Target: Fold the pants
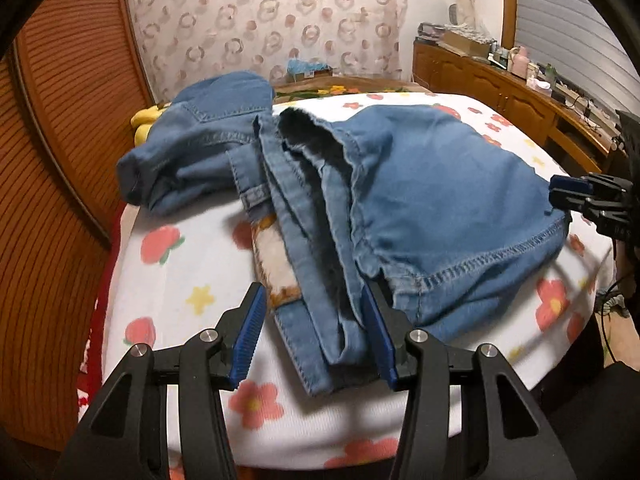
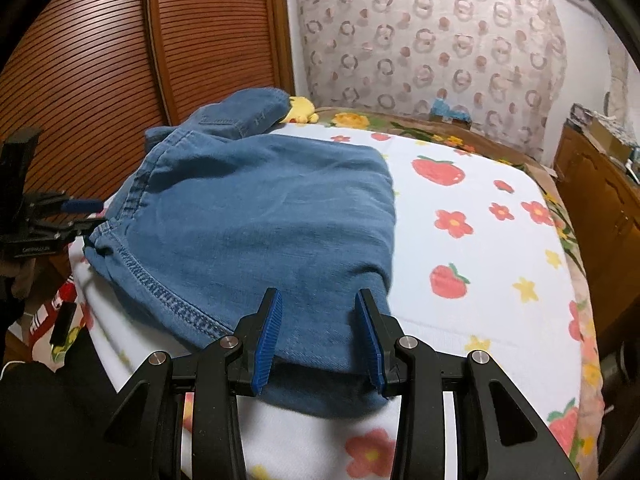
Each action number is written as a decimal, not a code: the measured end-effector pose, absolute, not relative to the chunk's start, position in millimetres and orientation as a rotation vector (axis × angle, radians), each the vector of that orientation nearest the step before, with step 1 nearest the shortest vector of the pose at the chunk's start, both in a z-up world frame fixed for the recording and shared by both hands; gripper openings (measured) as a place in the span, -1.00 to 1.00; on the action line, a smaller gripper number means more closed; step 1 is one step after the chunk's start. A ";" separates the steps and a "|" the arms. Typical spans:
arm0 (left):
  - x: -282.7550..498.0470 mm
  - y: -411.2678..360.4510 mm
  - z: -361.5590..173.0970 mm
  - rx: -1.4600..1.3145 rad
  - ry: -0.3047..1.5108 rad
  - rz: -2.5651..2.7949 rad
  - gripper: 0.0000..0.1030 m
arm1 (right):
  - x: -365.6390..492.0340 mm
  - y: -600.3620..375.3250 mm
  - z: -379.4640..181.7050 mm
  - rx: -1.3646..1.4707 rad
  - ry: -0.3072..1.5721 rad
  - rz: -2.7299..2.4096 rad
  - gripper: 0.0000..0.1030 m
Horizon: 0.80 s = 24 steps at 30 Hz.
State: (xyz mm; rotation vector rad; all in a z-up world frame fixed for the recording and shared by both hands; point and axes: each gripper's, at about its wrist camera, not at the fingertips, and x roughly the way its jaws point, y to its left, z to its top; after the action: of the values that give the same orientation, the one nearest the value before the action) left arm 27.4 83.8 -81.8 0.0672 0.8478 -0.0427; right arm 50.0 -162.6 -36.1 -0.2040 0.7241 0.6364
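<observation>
Blue denim pants [image 1: 432,200] lie partly folded on a bed with a white flower-print blanket [image 1: 176,280]. In the left wrist view my left gripper [image 1: 314,302] is open, its jaws on either side of the bunched waistband edge at the near side of the bed. My right gripper [image 1: 568,190] shows at the right edge of that view, at the hem corner. In the right wrist view the pants [image 2: 260,216] lie folded over, and my right gripper [image 2: 318,304] is open with the hem fabric between its blue pads. The left gripper [image 2: 86,210] shows at the far left.
A wooden slatted wardrobe [image 2: 120,48] stands left of the bed. A wooden dresser [image 1: 500,84] with clutter runs along the right. A yellow plush toy [image 2: 302,108] lies by the pants' far end. A patterned curtain [image 2: 432,40] hangs behind the bed.
</observation>
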 end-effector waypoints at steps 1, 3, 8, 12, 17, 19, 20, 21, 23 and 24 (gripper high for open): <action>25.8 82.2 -81.9 0.065 0.844 -0.043 -0.02 | 49.0 -165.7 -35.6 -0.198 0.723 0.627 -0.23; 23.7 79.1 -76.3 0.059 0.824 -0.047 -0.02 | 46.2 -172.9 -34.9 -0.189 0.719 0.614 -0.10; 28.3 67.6 -55.6 0.036 0.754 -0.080 -0.02 | 45.9 -189.2 -38.6 -0.164 0.740 0.574 -0.01; 39.0 54.6 -45.8 0.032 0.731 -0.117 0.11 | 45.4 -196.0 -44.0 -0.136 0.764 0.568 0.02; 45.0 35.8 -40.9 0.029 0.716 -0.178 0.51 | 46.3 -196.5 -48.3 -0.116 0.780 0.564 0.03; 40.0 29.8 -34.6 0.040 0.693 -0.187 0.51 | 47.7 -196.0 -49.9 -0.119 0.783 0.567 0.03; 37.4 29.6 -31.1 0.039 0.682 -0.186 0.51 | 47.3 -195.8 -50.1 -0.119 0.783 0.568 0.03; 34.7 30.6 -26.6 0.033 0.664 -0.182 0.51 | 46.8 -196.8 -50.1 -0.118 0.783 0.569 0.03; 31.8 32.3 -19.1 0.024 0.635 -0.174 0.51 | 46.1 -198.1 -49.1 -0.114 0.778 0.569 0.03; 31.4 32.4 -17.0 0.024 0.627 -0.173 0.51 | 46.3 -198.9 -48.8 -0.109 0.776 0.569 0.03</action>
State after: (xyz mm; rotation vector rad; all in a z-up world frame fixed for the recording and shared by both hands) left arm 31.4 32.4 -17.0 0.0239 0.6273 -0.1732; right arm 46.3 -198.9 -48.8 -0.1093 0.7762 0.5689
